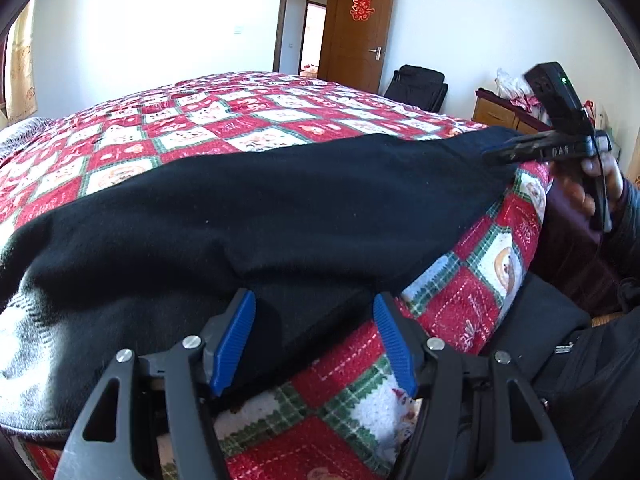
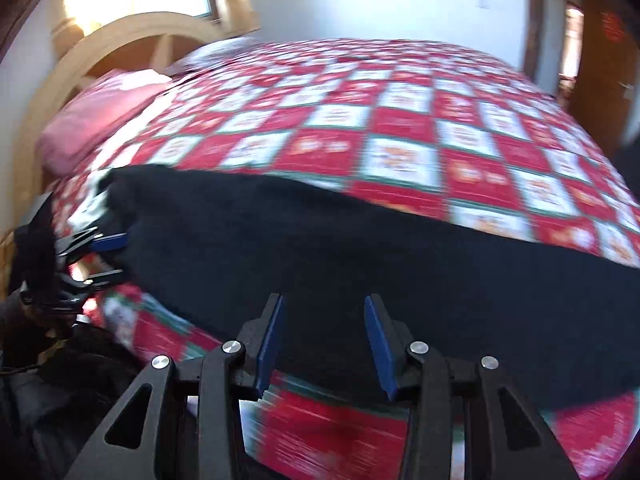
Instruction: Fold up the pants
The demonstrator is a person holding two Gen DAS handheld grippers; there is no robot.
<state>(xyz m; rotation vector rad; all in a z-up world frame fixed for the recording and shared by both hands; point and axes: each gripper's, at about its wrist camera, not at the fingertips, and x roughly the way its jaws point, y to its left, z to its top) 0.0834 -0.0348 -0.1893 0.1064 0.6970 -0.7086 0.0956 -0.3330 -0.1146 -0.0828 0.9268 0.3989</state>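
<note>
Black pants [image 1: 280, 208] look soft, thick, floppy; my left gripper [image 1: 314, 344] and right gripper [image 2: 324, 348] both gape empty, so I'd pinch the near hem edge.

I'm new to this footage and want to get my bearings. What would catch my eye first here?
The black pants lie stretched along the near edge of a bed covered by a loud red, white and green checked quilt. Both blue-padded grippers stand open at that near edge: the left gripper by one end, the right gripper further along. Behind, an open wooden door bears a red ornament.
</note>
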